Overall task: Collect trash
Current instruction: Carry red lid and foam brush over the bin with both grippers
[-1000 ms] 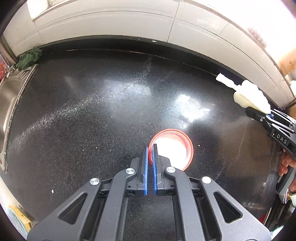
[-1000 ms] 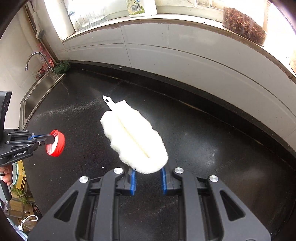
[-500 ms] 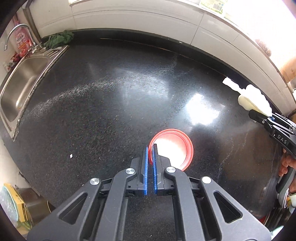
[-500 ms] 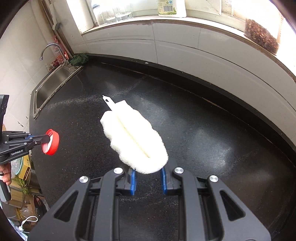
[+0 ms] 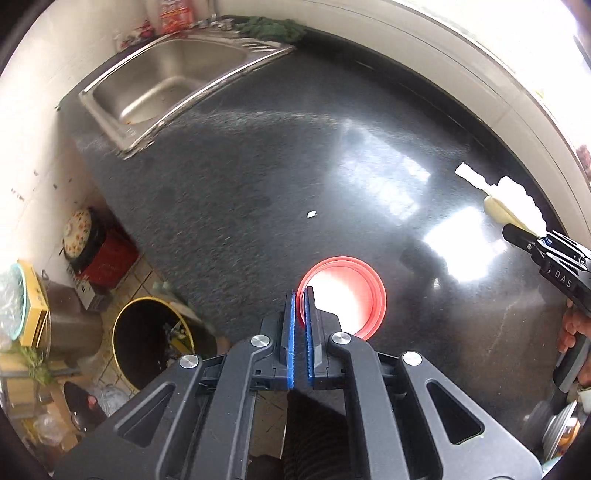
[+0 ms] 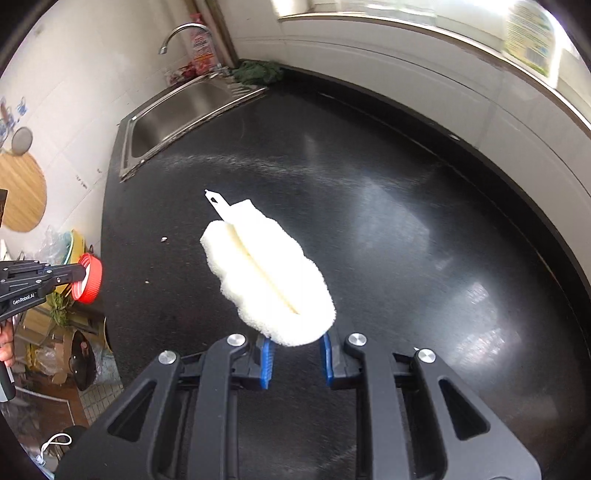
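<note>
My left gripper (image 5: 300,295) is shut on the rim of a red plastic lid (image 5: 347,291) and holds it in the air near the counter's front left edge; the lid also shows in the right wrist view (image 6: 89,278). My right gripper (image 6: 297,343) is shut on a fluffy white duster head (image 6: 266,278) with a flat white plastic tab, held above the black counter (image 6: 406,221). It shows in the left wrist view too (image 5: 511,201). A black bin with a yellow rim (image 5: 147,339) stands on the floor below the counter, left of my left gripper.
A steel sink (image 5: 162,85) with a tap (image 6: 177,35) lies at the counter's far left, a green cloth (image 6: 258,72) behind it. A small white scrap (image 5: 312,213) lies on the counter. Pots, boxes and a red-black container (image 5: 103,254) crowd the floor at left.
Both grippers have pulled back and swung left with their loads. The sink, the floor clutter and the bin have come into view. Both grips are unchanged.
</note>
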